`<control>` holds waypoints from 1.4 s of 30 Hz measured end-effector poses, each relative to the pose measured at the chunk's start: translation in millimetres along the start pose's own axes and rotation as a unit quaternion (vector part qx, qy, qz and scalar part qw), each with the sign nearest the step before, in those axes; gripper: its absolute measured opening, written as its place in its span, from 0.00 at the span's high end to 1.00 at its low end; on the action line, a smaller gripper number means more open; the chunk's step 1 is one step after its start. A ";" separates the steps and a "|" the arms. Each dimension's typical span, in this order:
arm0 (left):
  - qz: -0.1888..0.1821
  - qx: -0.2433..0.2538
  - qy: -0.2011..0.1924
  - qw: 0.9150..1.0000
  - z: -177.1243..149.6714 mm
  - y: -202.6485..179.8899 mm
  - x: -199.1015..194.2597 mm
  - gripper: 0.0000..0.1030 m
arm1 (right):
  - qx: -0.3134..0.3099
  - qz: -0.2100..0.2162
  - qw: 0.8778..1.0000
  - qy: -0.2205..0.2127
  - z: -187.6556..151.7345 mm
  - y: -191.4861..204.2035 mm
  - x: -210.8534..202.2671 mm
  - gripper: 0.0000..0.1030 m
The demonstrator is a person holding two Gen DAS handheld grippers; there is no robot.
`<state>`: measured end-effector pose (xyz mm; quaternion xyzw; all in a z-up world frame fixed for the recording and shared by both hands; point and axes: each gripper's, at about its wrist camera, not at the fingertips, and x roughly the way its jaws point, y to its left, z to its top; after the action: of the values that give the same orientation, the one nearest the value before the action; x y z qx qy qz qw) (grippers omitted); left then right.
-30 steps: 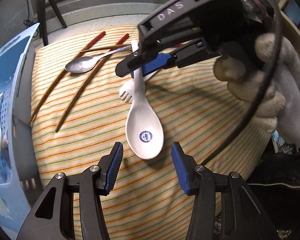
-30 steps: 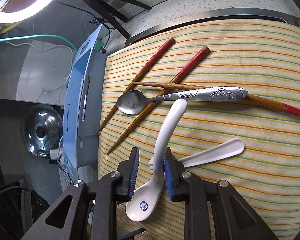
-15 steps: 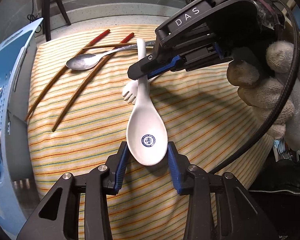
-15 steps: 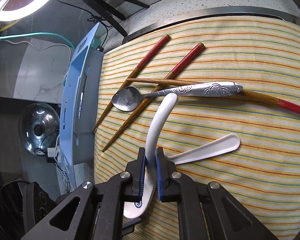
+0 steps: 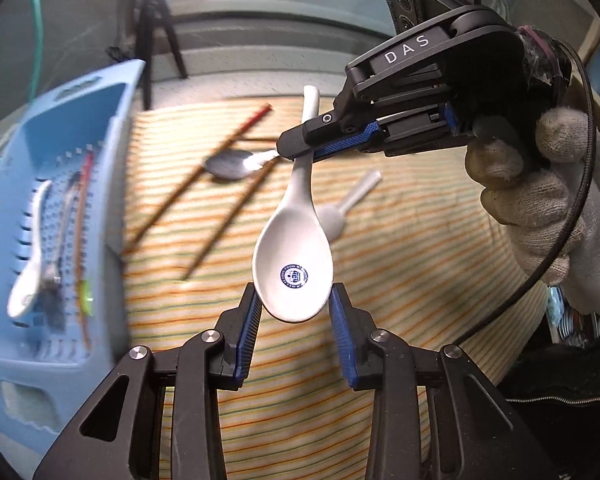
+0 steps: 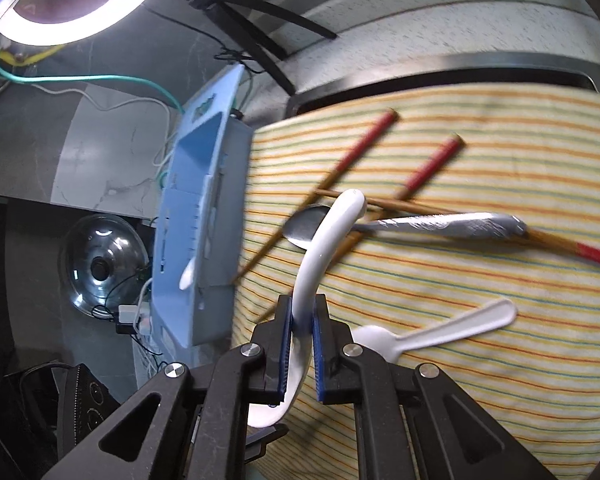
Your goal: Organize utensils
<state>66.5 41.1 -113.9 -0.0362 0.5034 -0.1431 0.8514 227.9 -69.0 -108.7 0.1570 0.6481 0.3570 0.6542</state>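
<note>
- Your right gripper [image 6: 301,340] pinches the handle of the white ceramic spoon [image 5: 294,268]; the pads are tight on both sides of the neck, and the spoon is up off the striped cloth [image 5: 400,264].
- Your left gripper [image 5: 293,312] is closing around the bowl end. The pads look to touch the bowl's edges, but I can't tell whether they're bearing load yet.
- Risk: glazed ceramic on a curved bowl. If the left pads squeeze on the rounded rim, the bowl can squirt out forwards or twist in the right gripper's grip.
- Risk: if you release the right side before the left is seated, the spoon likely drops onto the cloth, or onto the plastic spork [image 6: 432,332] lying just below.
- Risk: two grips pulling in different directions could lever a brittle handle.
- The left view shows the blue basket [image 5: 112,120] interior: a white spoon and other utensils are already inside. It also shows your gloved hand [image 5: 540,208] on the right gripper.
- The right view shows the basket edge-on only, but gives clearer leftovers: the metal spoon [image 6: 420,226] lies across the chopsticks [image 6: 428,168], and the spork is apart.
</note>
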 end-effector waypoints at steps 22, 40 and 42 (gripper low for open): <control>0.056 -0.089 -0.039 0.994 -13.3 101.7 -39.7 0.69 | -0.075 0.011 0.996 0.041 44.8 111.2 87.9 0.91; 0.075 -0.117 -0.027 0.990 -14.1 117.9 -39.8 0.67 | -0.158 -0.046 0.986 0.018 43.3 145.2 100.4 0.58; 0.076 -0.117 -0.029 0.990 -13.8 117.7 -41.5 0.67 | -0.162 -0.047 0.986 0.015 42.4 145.4 96.4 0.58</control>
<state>60.1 166.4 -109.7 -0.1011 0.4932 -0.0170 0.8638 221.2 107.7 -77.8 0.0132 0.5981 0.4282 0.6773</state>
